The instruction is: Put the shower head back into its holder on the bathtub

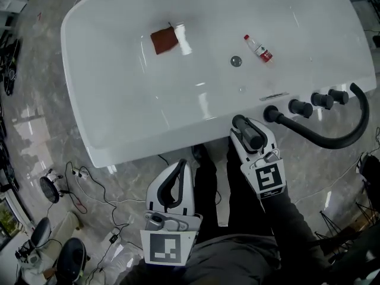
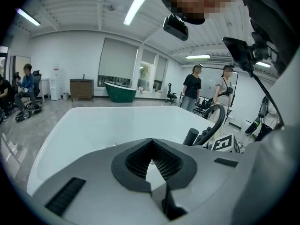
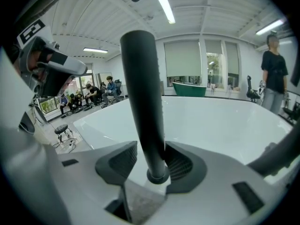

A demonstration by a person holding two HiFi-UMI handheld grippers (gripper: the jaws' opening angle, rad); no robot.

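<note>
Right gripper (image 3: 157, 161) is pinching the shower head (image 3: 143, 88) low on its handle, which I'm judging rigid and slick. Its stiff hose (image 1: 332, 138) is probably tugging from three o'clock. My left gripper (image 2: 151, 146) is hanging pressed together, empty.

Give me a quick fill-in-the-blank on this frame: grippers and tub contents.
1. The black shower head is clamped in the person's ___ gripper.
2. The left gripper holds ___.
3. The small bottle lying in the bathtub has a ___ cap.

Missing words: right; nothing; red.
</note>
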